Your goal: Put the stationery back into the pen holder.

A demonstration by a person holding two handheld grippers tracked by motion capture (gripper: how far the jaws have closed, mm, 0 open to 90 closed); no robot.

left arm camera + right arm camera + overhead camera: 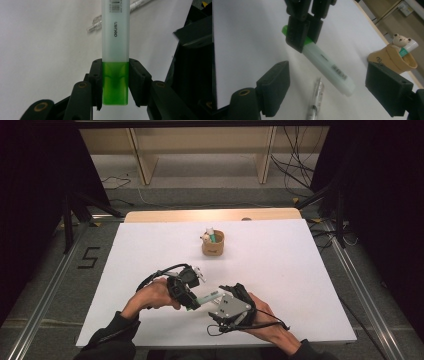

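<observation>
A highlighter (pixel 115 30) with a frosted white body and a green end (pixel 115 82) hangs above the white table. My left gripper (pixel 115 75) is shut on that green end. In the high view the left gripper (pixel 192 303) holds the highlighter (pixel 209 296) pointing right, toward my right gripper (pixel 230 295). In the right gripper view my right gripper (pixel 329 92) stands open and wide, with the highlighter's (pixel 329 67) free end between and beyond its jaws, untouched. The left gripper (pixel 303 27) comes in from the top of that view.
A clear pen (pixel 316 100) lies on the white table sheet (pixel 300 285) under the highlighter. A tan cup (pixel 213 245) with a small bear figure and a green-and-white marker stands farther back, mid-table. The table's front edge is near both hands.
</observation>
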